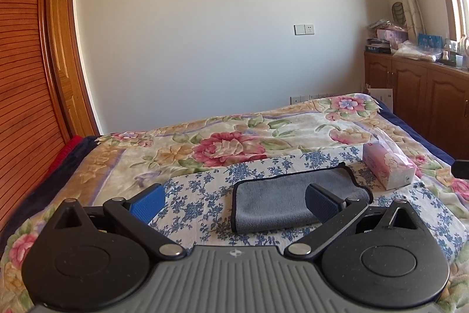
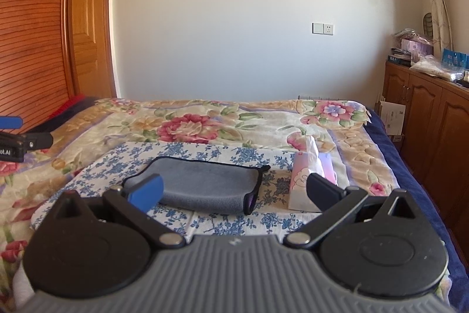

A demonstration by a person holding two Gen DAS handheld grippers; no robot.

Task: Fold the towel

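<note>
Towel (image 1: 293,201), grey w/ dark trim, lies folded on blue-flowered cloth (image 1: 205,195) on the bed, tissue pack (image 1: 387,166) beside it. Left tongs (image 1: 234,200) & right tongs (image 2: 234,189) both spread wide, gripping nothing. Looks near done; maybe one more fold, else pull back.

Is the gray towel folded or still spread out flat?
Folded. The gray towel lies doubled over on the blue-flowered cloth, its black-trimmed edges stacked at the right end. Both grippers are open and clear of it.
</note>
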